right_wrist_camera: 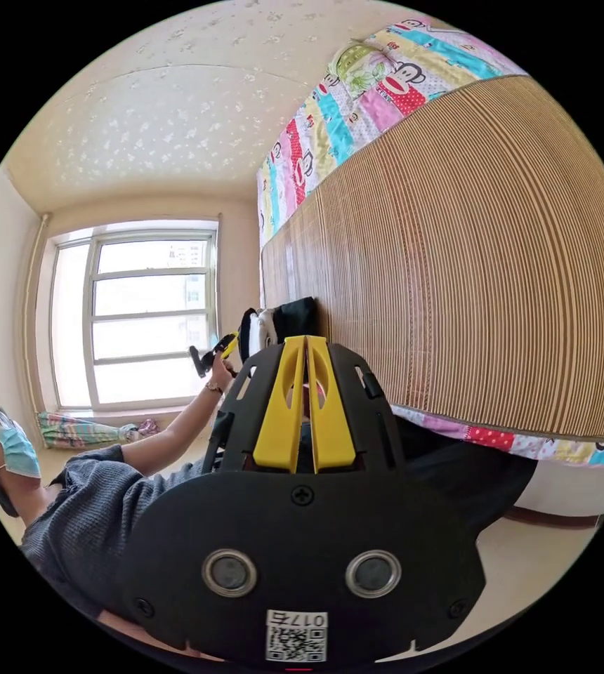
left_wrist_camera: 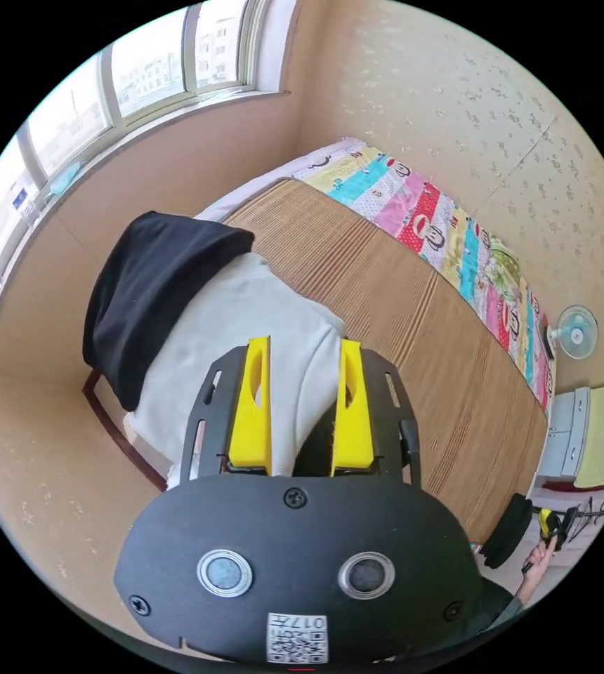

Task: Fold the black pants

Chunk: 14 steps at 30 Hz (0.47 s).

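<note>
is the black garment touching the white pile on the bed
Touching. In the left gripper view the black garment is draped over the far end of the white pile, its edge lying right on the white fabric with no gap.

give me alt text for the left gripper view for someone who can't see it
The left claw, its yellow jaws open, hangs over a white garment on a bed's bamboo mat. A folded black garment lies on the white one's far end, near the window.
</note>
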{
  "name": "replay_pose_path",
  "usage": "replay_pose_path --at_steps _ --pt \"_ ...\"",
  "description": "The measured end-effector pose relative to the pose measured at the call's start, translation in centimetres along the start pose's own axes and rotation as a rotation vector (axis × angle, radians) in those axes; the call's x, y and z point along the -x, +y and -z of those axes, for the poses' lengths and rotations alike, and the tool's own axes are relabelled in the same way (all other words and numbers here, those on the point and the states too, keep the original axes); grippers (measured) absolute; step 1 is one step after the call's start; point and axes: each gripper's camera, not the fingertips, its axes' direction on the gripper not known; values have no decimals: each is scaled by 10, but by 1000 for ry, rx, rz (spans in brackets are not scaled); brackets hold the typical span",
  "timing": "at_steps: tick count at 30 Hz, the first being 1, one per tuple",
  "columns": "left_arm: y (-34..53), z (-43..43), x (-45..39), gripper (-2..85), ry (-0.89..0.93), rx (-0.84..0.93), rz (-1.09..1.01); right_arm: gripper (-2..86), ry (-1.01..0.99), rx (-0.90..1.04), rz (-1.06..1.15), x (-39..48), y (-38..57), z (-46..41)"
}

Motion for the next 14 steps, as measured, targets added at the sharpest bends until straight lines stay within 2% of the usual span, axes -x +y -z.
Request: replay_pose_path --at_steps 3,7,11,12,14 --pt "-22 7 31 135 -104 -21 75 3 43 -41 -60 -9 -4 9" --pt "-36 9 66 133 -154 -4 128 3 61 -43 -125 -18 -18 9" --pt "-33 -36 78 150 -234 224 40 3 64 25 -135 -17 -49 -13" --pt "-25 -42 79 148 -283 238 27 3 58 34 -135 -16 -54 -17" --pt "-13 -38 80 138 -262 204 33 3 4 80 -133 -14 -74 -34"
